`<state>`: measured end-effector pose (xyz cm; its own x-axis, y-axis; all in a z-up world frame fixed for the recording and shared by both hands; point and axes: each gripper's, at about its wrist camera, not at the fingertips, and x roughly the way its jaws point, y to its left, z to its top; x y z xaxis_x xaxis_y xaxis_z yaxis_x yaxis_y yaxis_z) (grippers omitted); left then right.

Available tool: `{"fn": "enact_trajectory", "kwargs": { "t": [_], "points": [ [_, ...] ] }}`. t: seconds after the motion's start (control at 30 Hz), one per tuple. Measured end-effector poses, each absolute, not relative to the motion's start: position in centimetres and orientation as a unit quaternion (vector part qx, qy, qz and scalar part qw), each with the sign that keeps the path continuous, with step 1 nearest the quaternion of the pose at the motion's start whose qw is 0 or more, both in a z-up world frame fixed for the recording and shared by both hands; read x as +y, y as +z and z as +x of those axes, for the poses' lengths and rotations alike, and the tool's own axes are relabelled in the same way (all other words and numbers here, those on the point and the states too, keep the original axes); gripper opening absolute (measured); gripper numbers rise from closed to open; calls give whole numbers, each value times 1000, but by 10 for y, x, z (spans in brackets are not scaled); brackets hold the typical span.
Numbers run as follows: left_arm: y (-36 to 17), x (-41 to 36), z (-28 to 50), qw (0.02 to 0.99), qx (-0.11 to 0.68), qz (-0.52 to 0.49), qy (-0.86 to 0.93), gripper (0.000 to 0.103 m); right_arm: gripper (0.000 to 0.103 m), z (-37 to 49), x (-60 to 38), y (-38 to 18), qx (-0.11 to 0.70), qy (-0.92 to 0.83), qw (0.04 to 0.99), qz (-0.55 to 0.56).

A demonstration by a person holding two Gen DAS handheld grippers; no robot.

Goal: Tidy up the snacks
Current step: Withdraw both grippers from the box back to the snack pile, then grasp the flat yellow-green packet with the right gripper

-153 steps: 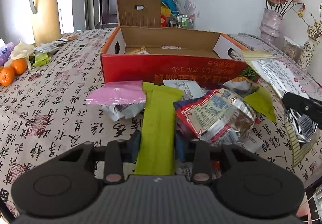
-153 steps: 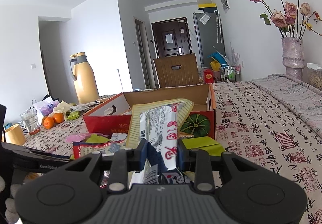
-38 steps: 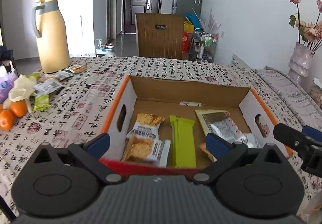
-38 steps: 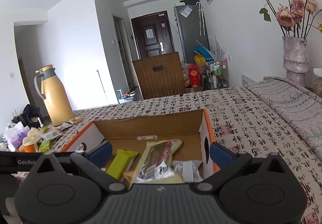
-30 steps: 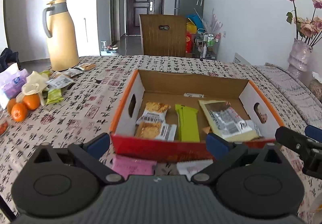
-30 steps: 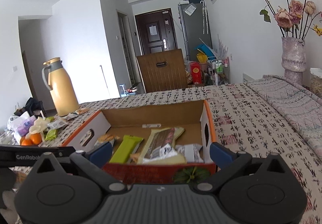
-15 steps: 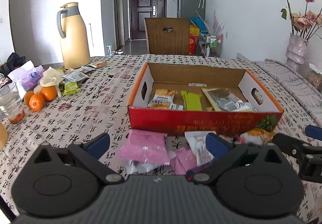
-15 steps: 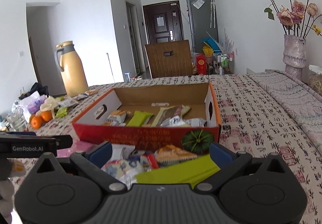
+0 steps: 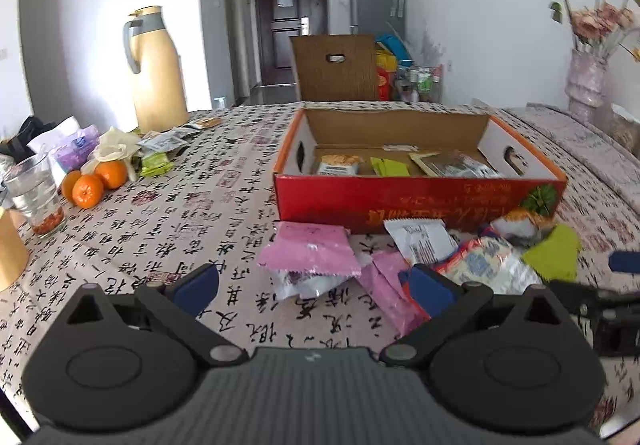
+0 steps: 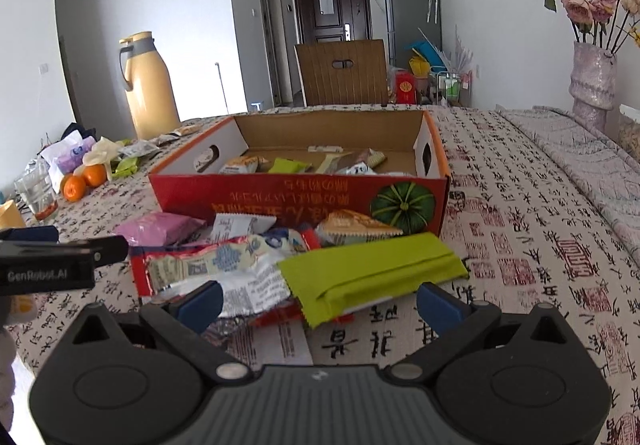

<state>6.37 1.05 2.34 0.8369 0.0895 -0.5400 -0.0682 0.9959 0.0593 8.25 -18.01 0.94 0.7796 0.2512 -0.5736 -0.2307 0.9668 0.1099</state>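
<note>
A red cardboard box (image 9: 416, 201) (image 10: 304, 201) stands open on the table, holding several snack packs, among them a green one (image 9: 388, 167). Loose snacks lie in front of it: a pink pack (image 9: 310, 253) (image 10: 158, 229), a white pack (image 9: 422, 239), a red-and-white pack (image 10: 208, 265) and a flat green pack (image 10: 372, 273). My left gripper (image 9: 314, 285) is open and empty, low above the pink pack. My right gripper (image 10: 318, 299) is open and empty, just before the green pack and the red-and-white pack.
A yellow thermos jug (image 9: 158, 71), oranges (image 9: 90, 185), a glass (image 9: 36, 197) and small packets (image 9: 156, 163) sit on the table's left side. A vase of flowers (image 10: 592, 83) stands far right. A wooden chair (image 9: 336, 67) is behind the table.
Both grippers let go of their snacks into the box, opened, then drew back and down to the loose pile in front of the box.
</note>
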Motion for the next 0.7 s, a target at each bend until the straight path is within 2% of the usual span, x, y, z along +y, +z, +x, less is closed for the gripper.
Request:
{"fn": "enact_trajectory", "kwargs": {
  "t": [0.37, 0.7],
  "points": [
    [12, 20, 65, 959, 283, 15, 10, 103, 103, 97, -179, 5, 308, 91, 947, 18],
    [14, 38, 75, 958, 286, -13, 21, 103, 103, 147, -193, 4, 336, 22, 939, 76]
  ]
}}
